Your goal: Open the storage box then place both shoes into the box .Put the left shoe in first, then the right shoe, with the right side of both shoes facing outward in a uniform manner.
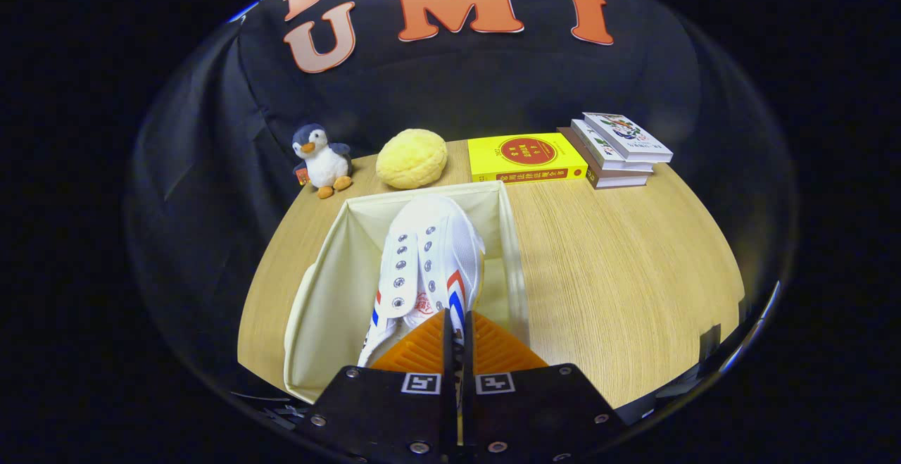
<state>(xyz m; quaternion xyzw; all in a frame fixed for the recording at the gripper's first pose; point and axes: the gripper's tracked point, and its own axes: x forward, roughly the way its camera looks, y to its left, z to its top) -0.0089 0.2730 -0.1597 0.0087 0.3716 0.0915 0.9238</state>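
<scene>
Gripper [457, 323]: fingers drawn nearly together, pinching the heel end of the shoe between them; the grip at the rear lets the toe lead, probably so the shoe can be lowered lengthwise.

Shoe [426, 260]: white canvas, metal eyelets, red and blue side stripes. Held toe-forward just ahead of the fingers, over the open box and apparently partly within it. Whether it is the left or the right shoe cannot be told. The striped side faces the box's right wall; whether that meets the facing rule is uncertain.

Box [317, 288]: cream fabric, lid open or absent, standing on the table directly under the gripper. Contents: the held shoe alone can be made out; the floor beneath it is hidden, so a second shoe inside cannot be ruled out. Judged stage: a shoe being set in, release not yet made.

Table [619, 274]: light wood, carries everything.

Beyond the box, along the far edge, well apart from the work:
- Penguin [322, 160], plush, upright.
- Bun [412, 158], yellow, round, soft-looking.
- Yellow book [526, 157], lying flat.
- Book stack [619, 148], several volumes, just beside the yellow book.
</scene>
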